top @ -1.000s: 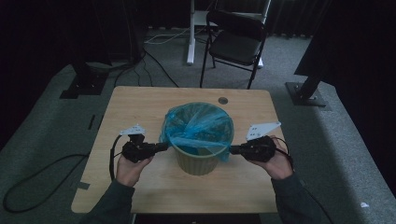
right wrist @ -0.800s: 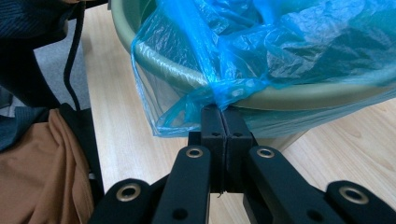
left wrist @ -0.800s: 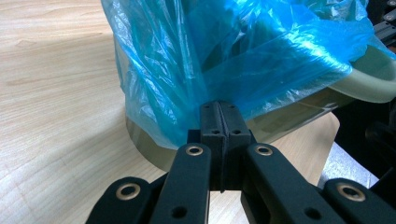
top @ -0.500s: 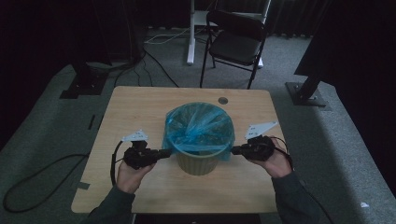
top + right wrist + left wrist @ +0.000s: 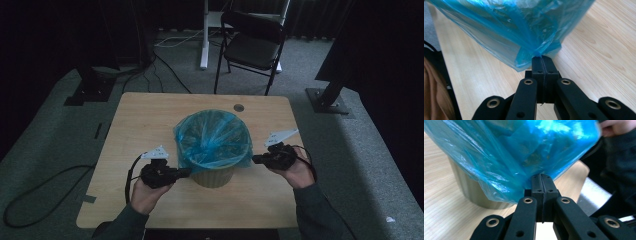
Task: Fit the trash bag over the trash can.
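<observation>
A blue plastic bag (image 5: 212,137) lines a beige round bin (image 5: 212,177) at the middle of the wooden table (image 5: 150,115). Its rim is folded down over the bin's outside. My left gripper (image 5: 187,172) reaches in from the left, low against the bin's side. In the left gripper view this gripper (image 5: 541,177) has its jaws together, and the bag's (image 5: 499,157) hem is pinched at the tips beside the bin (image 5: 466,187). My right gripper (image 5: 255,160) meets the bag from the right. In the right gripper view it (image 5: 542,58) is shut, and the film (image 5: 506,25) bunches into its tips.
A black folding chair (image 5: 252,45) and a white post stand beyond the table's far edge, with cables on the carpet. A small round hole (image 5: 239,107) sits near the table's far side. Bare wood (image 5: 599,50) lies around the bin.
My left gripper has drawn toward the table's near edge, taking the bag's hem lower down the bin's side. The right gripper has stayed almost where it was.
</observation>
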Action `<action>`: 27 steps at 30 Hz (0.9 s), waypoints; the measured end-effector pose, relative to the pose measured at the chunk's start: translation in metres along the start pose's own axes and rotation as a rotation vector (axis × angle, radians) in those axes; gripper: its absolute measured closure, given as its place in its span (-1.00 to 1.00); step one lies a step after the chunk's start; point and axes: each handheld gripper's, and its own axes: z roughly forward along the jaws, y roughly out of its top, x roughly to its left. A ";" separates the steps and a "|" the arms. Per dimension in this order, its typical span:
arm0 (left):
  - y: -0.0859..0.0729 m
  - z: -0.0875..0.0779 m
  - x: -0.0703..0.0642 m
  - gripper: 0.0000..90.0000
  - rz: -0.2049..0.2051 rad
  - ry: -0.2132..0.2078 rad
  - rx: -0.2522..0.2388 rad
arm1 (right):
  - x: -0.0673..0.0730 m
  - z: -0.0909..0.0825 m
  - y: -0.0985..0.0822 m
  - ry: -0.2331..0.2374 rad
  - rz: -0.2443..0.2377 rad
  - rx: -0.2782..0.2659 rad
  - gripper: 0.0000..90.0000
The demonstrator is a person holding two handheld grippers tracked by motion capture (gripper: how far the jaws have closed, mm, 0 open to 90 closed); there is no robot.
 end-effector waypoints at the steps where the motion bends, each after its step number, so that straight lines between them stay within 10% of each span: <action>1: -0.001 0.001 0.002 1.00 -0.009 0.007 0.007 | 0.002 -0.001 0.001 0.007 -0.003 -0.005 1.00; 15: -0.006 0.001 0.014 0.92 -0.061 0.021 0.008 | -0.013 0.002 -0.006 -0.120 0.064 0.065 1.00; 27: -0.002 -0.030 0.018 0.36 -0.054 0.018 -0.104 | -0.012 -0.022 -0.002 -0.139 0.069 -0.035 0.58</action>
